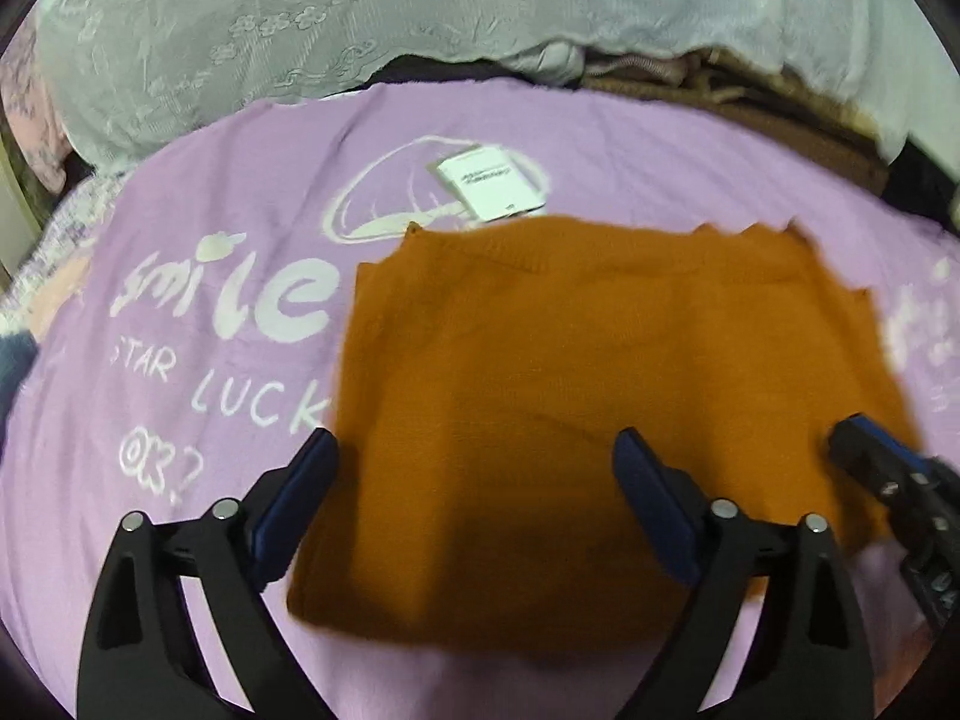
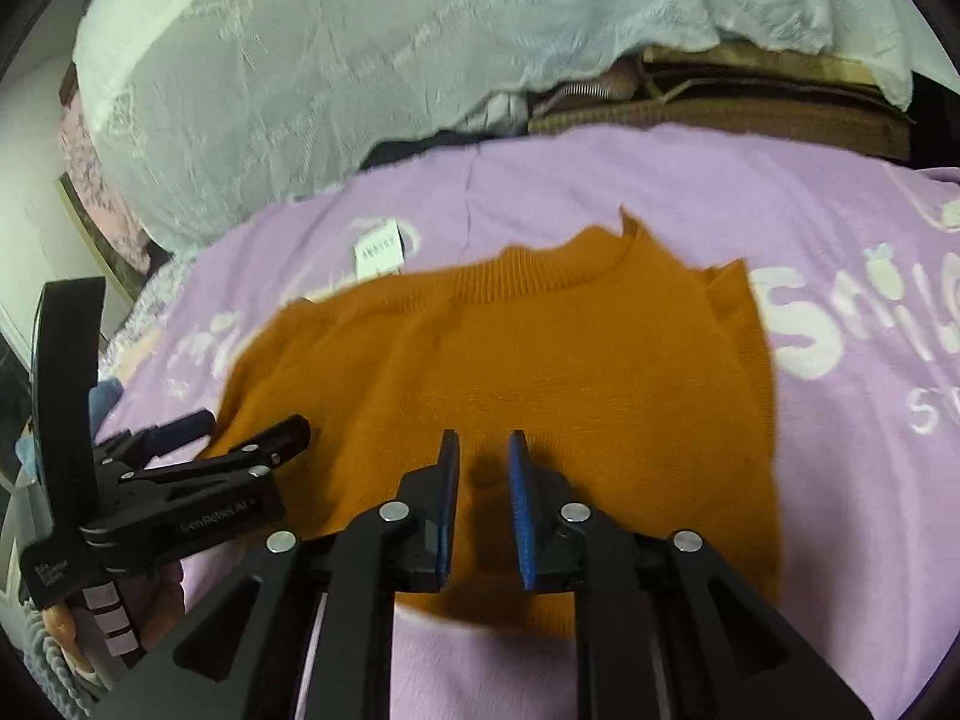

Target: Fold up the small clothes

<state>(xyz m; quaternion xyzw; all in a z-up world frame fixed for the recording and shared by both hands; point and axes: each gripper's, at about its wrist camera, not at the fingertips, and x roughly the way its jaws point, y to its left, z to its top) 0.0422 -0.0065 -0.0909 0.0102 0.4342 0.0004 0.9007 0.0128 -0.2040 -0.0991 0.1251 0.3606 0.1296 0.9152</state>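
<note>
Both of your tools hang empty over the orange sweater (image 1: pixel 600 372) lying flat on the purple bedspread (image 1: pixel 180 312), left tool (image 1: pixel 474 468) spread wide, right tool (image 2: pixel 485 450) narrowly parted, so a shallow pinch could drag one layer and skew the fold.

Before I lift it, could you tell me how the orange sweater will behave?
The sweater looks like soft knit lying flat on the purple sheet, so it will probably droop from one pinch. Its tag may dangle.
</note>
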